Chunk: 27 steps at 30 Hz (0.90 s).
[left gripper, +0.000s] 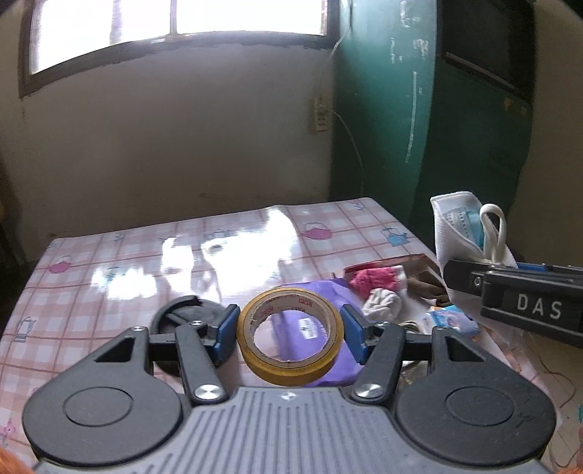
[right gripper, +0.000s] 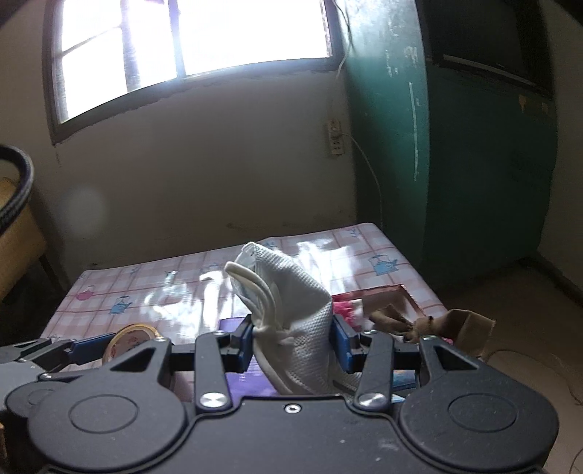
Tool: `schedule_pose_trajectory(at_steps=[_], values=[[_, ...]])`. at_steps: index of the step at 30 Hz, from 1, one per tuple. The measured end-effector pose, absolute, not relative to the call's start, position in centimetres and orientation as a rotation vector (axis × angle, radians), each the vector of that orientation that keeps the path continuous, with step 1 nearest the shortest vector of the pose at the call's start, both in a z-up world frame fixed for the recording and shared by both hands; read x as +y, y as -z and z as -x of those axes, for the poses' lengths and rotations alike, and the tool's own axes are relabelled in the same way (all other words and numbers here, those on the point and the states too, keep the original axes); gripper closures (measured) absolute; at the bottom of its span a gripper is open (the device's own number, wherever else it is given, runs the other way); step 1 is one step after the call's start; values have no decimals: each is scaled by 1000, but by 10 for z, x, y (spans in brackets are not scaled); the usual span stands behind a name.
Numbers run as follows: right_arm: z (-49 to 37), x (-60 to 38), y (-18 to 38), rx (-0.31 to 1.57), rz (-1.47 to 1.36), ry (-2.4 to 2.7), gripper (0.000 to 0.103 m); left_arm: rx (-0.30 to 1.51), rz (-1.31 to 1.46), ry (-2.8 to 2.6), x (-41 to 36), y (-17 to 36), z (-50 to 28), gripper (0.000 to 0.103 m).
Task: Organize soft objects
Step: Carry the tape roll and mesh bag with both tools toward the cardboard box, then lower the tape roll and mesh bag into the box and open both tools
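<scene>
The left gripper [left gripper: 290, 330] holds a yellow roll of tape [left gripper: 290, 337] upright on its edge, its 2 blue pads [left gripper: 226, 330] pressed against the roll's outer sides, above the checked pink tablecloth [left gripper: 145, 255]. Just behind the tape, on the cloth, lies a purple packet [left gripper: 313, 324], and a black round object [left gripper: 182, 313] sits just left of the tape, partly hidden by the left finger. To the right of the tape and a little farther back, an open cardboard box [left gripper: 419, 266] holds a pink fabric piece [left gripper: 371, 279] with a crumpled white cloth [left gripper: 382, 302] in front of it. The right gripper [right gripper: 293, 342] is clamped on a white face mask [right gripper: 291, 306], its 2 blue pads [right gripper: 342, 344] squeezing the bunched lower part while the top of the mask and its ear loop stand up above the fingers; in the left wrist view the same mask [left gripper: 459, 233] hangs raised to the right of the tape, above the box. In the right wrist view the tape [right gripper: 131, 341] appears low at the left of the mask, and a brown fabric strip [right gripper: 437, 324] trails over the box edge to the mask's right. A green cabinet [left gripper: 419, 109] stands beyond the table's far right corner, and a window [left gripper: 175, 29] lies high on the wall behind.
</scene>
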State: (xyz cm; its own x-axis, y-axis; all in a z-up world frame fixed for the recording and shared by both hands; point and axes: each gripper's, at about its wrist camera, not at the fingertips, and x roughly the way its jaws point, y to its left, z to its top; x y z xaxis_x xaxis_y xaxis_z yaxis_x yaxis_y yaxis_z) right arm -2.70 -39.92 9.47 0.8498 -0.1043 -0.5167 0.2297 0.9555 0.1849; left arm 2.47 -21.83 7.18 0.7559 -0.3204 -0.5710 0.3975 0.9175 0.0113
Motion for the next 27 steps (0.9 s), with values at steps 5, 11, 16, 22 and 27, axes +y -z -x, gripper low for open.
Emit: schedule_pose_trajectory(at_steps=[5,11,16,22,27], values=[[26,-421,-87,544,-253,211,50,609,-142,432,-236,-65,-25,42],[28,-449,-73,575,-263,254,49,640,-143,493,-261,-53,-27,42],[30,-469,-60,602,-279,280,49,657,-151,553,-283,-41,-27,42],[27,-485,-46,634,-301,301,48,672,-157,609,-303,-29,-32,42],[24,-493,-39,652,-321,308,45,669,-135,666,-315,-20,-36,42]])
